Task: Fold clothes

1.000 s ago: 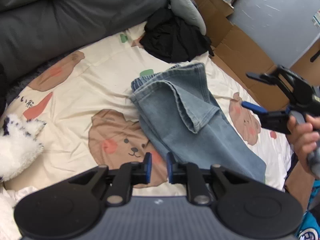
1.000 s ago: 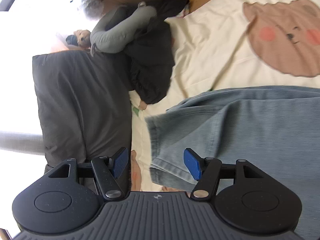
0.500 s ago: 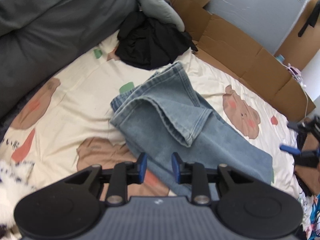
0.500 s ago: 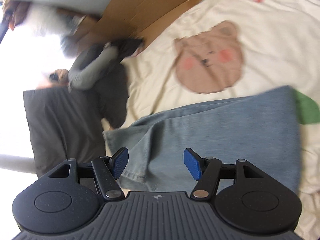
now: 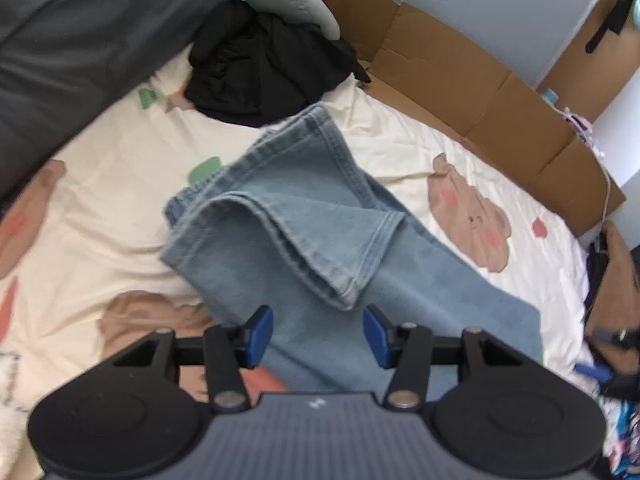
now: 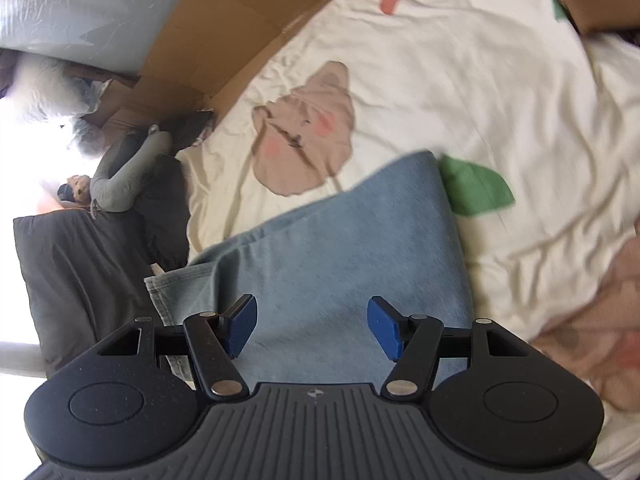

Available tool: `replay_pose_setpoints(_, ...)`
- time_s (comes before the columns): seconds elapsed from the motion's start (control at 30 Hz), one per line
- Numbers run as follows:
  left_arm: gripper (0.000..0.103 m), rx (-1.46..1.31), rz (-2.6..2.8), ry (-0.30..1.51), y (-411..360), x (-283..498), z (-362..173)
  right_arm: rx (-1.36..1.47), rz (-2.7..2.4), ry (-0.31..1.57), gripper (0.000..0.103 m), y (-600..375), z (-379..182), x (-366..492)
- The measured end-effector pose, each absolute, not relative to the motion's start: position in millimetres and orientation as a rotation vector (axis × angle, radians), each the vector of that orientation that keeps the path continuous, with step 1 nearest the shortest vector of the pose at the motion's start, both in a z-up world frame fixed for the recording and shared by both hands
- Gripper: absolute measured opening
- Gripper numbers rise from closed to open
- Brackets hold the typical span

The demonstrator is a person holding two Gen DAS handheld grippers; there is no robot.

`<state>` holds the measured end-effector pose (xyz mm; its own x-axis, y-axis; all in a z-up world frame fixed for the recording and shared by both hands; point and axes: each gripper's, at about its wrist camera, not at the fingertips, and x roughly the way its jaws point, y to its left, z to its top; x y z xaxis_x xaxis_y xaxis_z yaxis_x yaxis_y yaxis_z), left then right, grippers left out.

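Note:
Light blue jeans (image 5: 312, 232) lie partly folded on a cream bedsheet (image 5: 100, 184) printed with bears, a hemmed leg end doubled over on top. My left gripper (image 5: 318, 336) hovers open above the near part of the jeans, nothing between its blue pads. In the right wrist view the same jeans (image 6: 344, 248) run out from under my right gripper (image 6: 312, 326), which is open and empty above the denim. At the far right edge of the left wrist view, the right gripper's blue pad (image 5: 594, 370) shows beside the bed.
A heap of black clothes (image 5: 264, 68) and a grey pillow (image 5: 288, 4) lie at the head of the bed. A dark grey duvet (image 5: 80, 40) fills the upper left. Flattened cardboard (image 5: 460, 76) lines the far side. White fluffy fabric (image 5: 8, 400) sits at the lower left.
My left gripper has opened from nearly shut and moved over the jeans. The right gripper swung along the jeans toward their far end, staying open.

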<state>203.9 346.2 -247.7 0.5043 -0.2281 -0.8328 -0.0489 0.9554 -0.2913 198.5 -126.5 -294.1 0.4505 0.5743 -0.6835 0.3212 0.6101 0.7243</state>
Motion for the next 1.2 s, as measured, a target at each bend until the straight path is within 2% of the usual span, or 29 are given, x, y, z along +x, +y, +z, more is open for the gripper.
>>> replay_pose_setpoints(0.17, 0.065, -0.361, -0.089, 1.057, 336.8, 222.6, -265.5, 0.968, 0.127, 1.144, 0.068, -127.5, -311.3, 181.1)
replay_pose_setpoints(0.37, 0.068, -0.455, -0.024, 1.122, 336.8, 242.0, -299.5, 0.986, 0.091, 1.158, 0.068, -134.2, -321.5, 165.6)
replay_pose_setpoints(0.53, 0.067, -0.701, -0.055, 1.079, 351.2, 245.4, -315.3, 0.969, 0.072, 1.172, 0.068, -141.4, -328.0, 158.9)
replay_pose_setpoints(0.6, 0.060, -0.775, -0.044, 1.071, 356.8, 245.7, -319.6, 0.976, 0.056, 1.177, 0.068, -143.9, -332.3, 156.1)
replay_pose_setpoints(0.67, 0.028, -0.810, -0.032, 1.055, 362.0, 245.6, -319.3, 0.980, 0.044, 1.180, 0.068, -145.0, -334.6, 154.0)
replay_pose_setpoints(0.73, 0.019, -0.829, -0.039, 1.041, 366.4, 247.8, -314.6, 0.984, 0.045, 1.179, 0.068, -144.3, -334.9, 153.6)
replay_pose_setpoints(0.77, 0.011, -0.832, -0.040, 1.034, 368.5, 248.5, -311.4, 0.985, 0.047, 1.178, 0.068, -143.6, -334.8, 153.8)
replay_pose_setpoints(0.8, 0.010, -0.835, -0.040, 1.026, 370.7, 249.3, -308.2, 0.983, 0.049, 1.178, 0.068, -142.7, -334.6, 154.3)
replay_pose_setpoints(1.03, 0.010, -0.887, 0.005, 0.912, 397.5, 266.1, -279.2, 0.980, 0.058, 1.179, 0.068, -139.7, -334.8, 154.6)
replay_pose_setpoints(1.1, 0.014, -0.878, 0.032, 0.885, 405.2, 273.8, -268.6, 0.977, 0.059, 1.180, 0.068, -139.7, -335.2, 154.3)
replay_pose_setpoints(1.17, 0.031, -0.862, 0.038, 0.855, 408.1, 284.3, -257.9, 0.973, 0.062, 1.181, 0.068, -139.7, -335.6, 154.5)
replay_pose_setpoints(1.2, 0.035, -0.855, 0.029, 0.849, 411.8, 288.9, -254.0, 0.969, 0.065, 1.179, 0.068, -139.5, -335.8, 155.0)
